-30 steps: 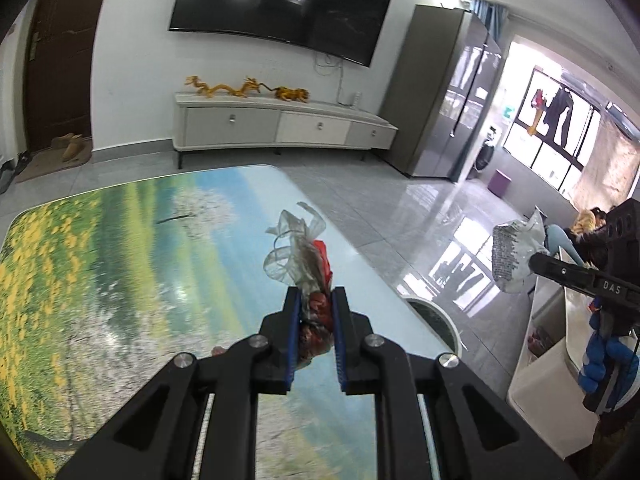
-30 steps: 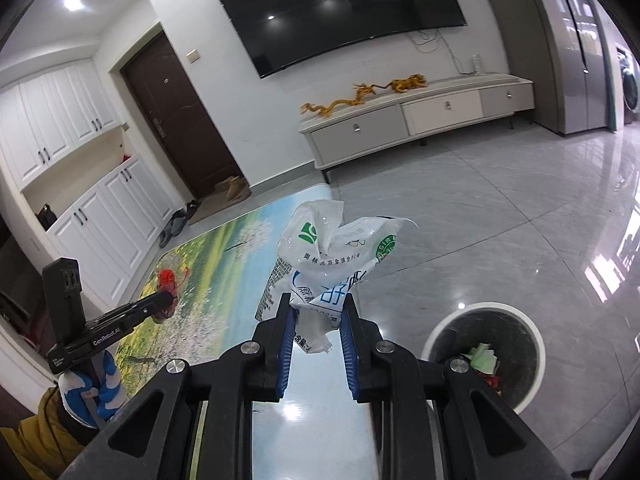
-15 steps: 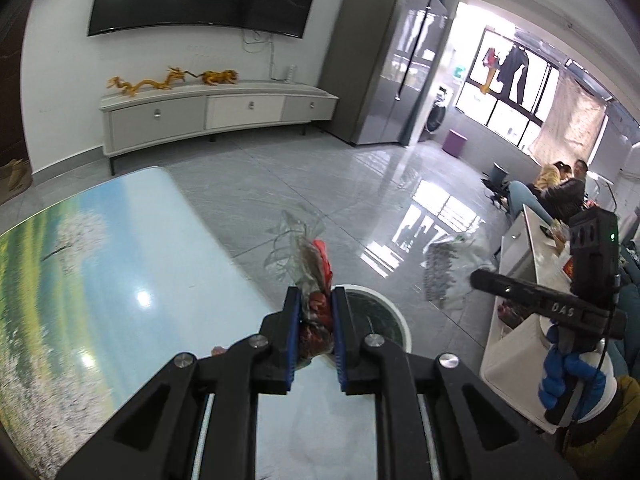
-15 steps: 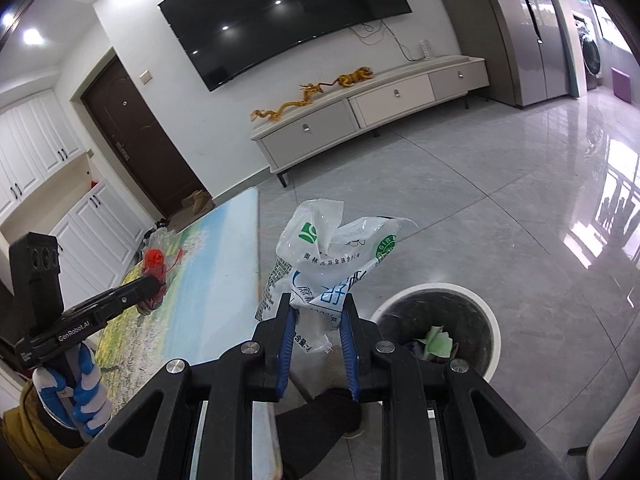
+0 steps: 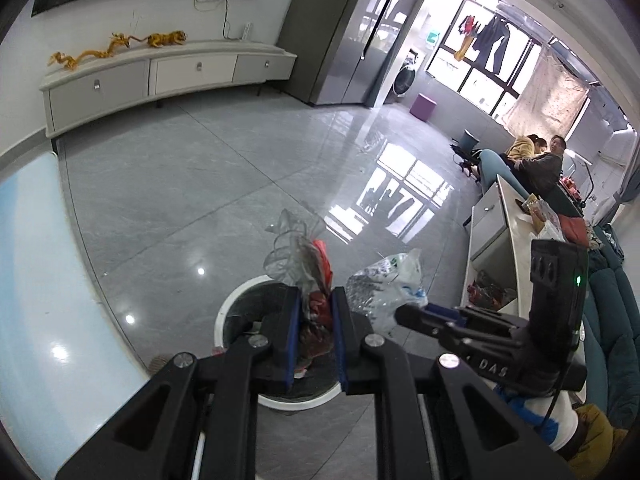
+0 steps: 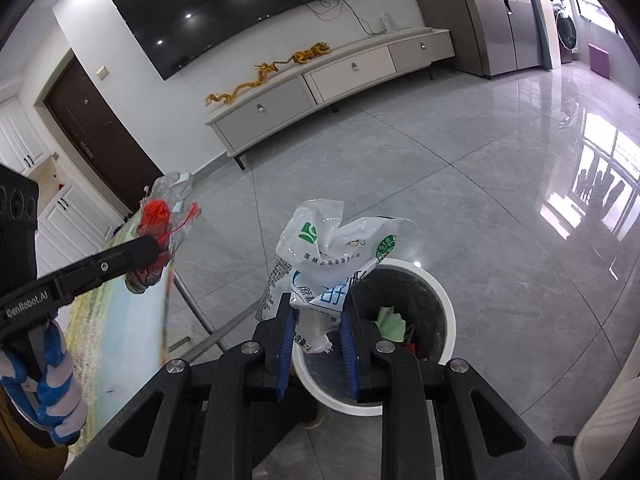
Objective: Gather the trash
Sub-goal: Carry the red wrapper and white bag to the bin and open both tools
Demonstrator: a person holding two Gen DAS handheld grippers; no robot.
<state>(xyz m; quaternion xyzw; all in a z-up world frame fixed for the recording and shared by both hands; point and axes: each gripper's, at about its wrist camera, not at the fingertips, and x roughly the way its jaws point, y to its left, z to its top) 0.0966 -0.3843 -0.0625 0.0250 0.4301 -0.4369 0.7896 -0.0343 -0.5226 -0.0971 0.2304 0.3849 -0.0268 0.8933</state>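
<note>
My left gripper [image 5: 314,312] is shut on a crumpled clear-and-red wrapper [image 5: 308,264] and holds it above the white-rimmed trash bin [image 5: 240,304] on the floor. My right gripper [image 6: 316,320] is shut on a white plastic bag with green and blue print [image 6: 328,256], held over the near edge of the same bin [image 6: 436,292], which holds green and red scraps. The right gripper and its bag [image 5: 384,284] show in the left wrist view beside the bin. The left gripper with the wrapper [image 6: 160,232] shows at the left of the right wrist view.
The table with a landscape print [image 5: 36,280] lies to the left, its edge [image 6: 120,320] next to the bin. A low white TV cabinet [image 6: 332,80] stands by the far wall. A white counter [image 5: 516,220], a teal sofa and two seated people [image 5: 536,160] are at the right.
Both grippers have swung away from the table toward the bin, each still holding its trash. The bin has come directly under both grippers.
</note>
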